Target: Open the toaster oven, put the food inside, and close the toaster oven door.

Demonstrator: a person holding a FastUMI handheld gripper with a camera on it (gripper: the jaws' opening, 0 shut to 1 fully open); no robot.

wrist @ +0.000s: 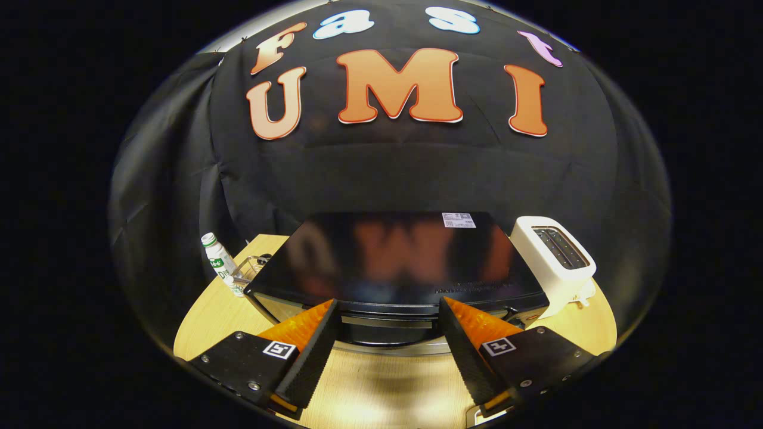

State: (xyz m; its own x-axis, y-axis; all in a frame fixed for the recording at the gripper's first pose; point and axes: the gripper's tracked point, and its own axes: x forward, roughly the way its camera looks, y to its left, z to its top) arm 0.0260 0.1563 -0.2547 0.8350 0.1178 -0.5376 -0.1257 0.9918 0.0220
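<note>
A bottle (219, 262) with a green cap was seen standing upright, well to the left of the fingers and beyond them, near the table's (381, 387) far left edge. Just beside it, a clear glass (250, 269) was partly hidden behind the oven's left corner. The gripper (387, 310) was held wide apart, with nothing gripped between its fingers. The left fingertip (325, 322) and the right one were placed just at the oven's front, on either side of the bar-shaped handle (387, 322) at the top of the door. Whether the handle was touched could not be told. The oven (393, 262) was found directly ahead of the fingers, its dark, glossy top seen from above and its door shut. A white toaster (554, 262) was stood to the right of the fingers and beyond them, just beside the oven's right edge.
</note>
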